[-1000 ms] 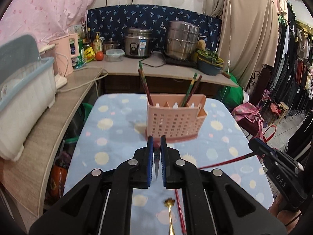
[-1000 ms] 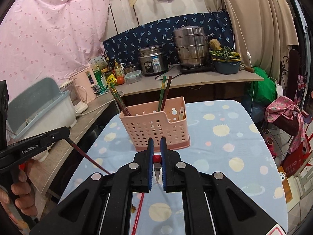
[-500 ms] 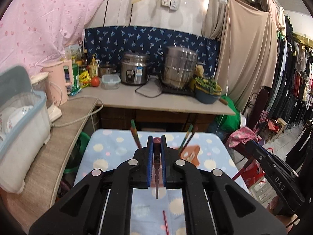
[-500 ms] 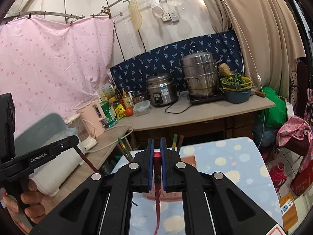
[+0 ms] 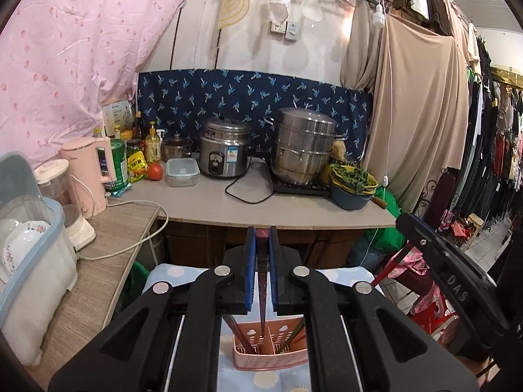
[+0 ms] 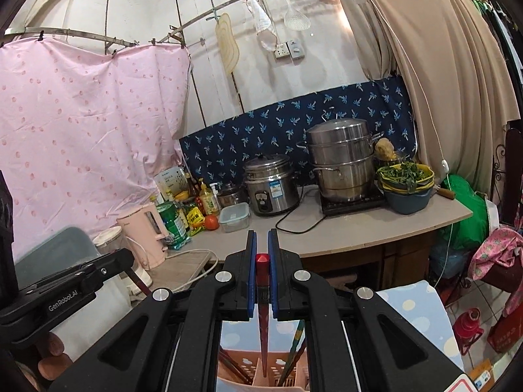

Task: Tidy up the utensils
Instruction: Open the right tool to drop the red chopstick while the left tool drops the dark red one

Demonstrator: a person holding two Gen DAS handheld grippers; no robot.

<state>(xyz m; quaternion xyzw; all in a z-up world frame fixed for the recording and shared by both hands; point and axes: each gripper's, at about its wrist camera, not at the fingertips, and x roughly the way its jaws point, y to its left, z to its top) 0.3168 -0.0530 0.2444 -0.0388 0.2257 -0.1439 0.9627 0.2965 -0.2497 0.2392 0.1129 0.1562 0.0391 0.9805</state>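
Left wrist view: the left tongs are closed on a dark red chopstick, gripped near its blunt end, its tapered tip hanging just above the pink perforated utensil caddy directly below. The caddy stands on a pale blue dotted cloth covering the worktop. Its dividers form several compartments; chopsticks already stand tilted in the left-hand compartment and in the right-hand one. The held tip points at a middle compartment, which appears empty, though the tongs hide most of it.

Right wrist view: the right tongs are likewise shut on a brighter red chopstick, tip down over the same caddy, beside a green-and-red chopstick already standing to the right. The left tongs appear at the left edge, held in a person's hand.

Step in hand, as judged: each chopstick is carried upright above the caddy, ready for insertion. The next move calls for lowering each tip straight into one compartment, clear of the divider walls and the standing chopsticks, and only then opening the tongs. A tilted release could let a chopstick catch the rim and fall outside.
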